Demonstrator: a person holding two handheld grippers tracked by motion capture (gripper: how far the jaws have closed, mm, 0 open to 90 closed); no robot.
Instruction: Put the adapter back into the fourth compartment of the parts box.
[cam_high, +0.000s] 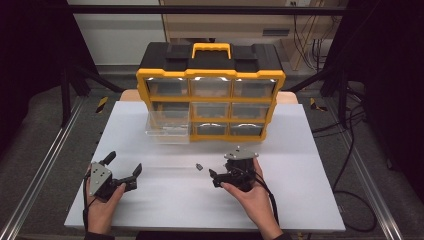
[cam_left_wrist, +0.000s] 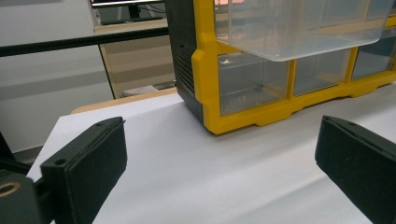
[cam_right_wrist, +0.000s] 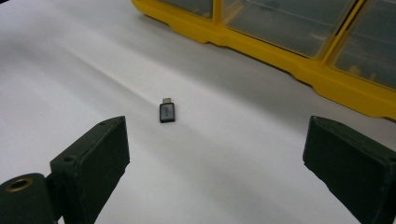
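As your right gripper (cam_right_wrist: 215, 172) gapes wide toward the tiny adapter (cam_right_wrist: 166, 112), a skewed pinch could flick it away

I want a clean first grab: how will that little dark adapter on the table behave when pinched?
The small adapter looks rigid and very light, so a jaw nudge would probably slide it across the smooth white table. It lies flat and boxy, so it likely won't roll. The right gripper stands open wide, short of it.
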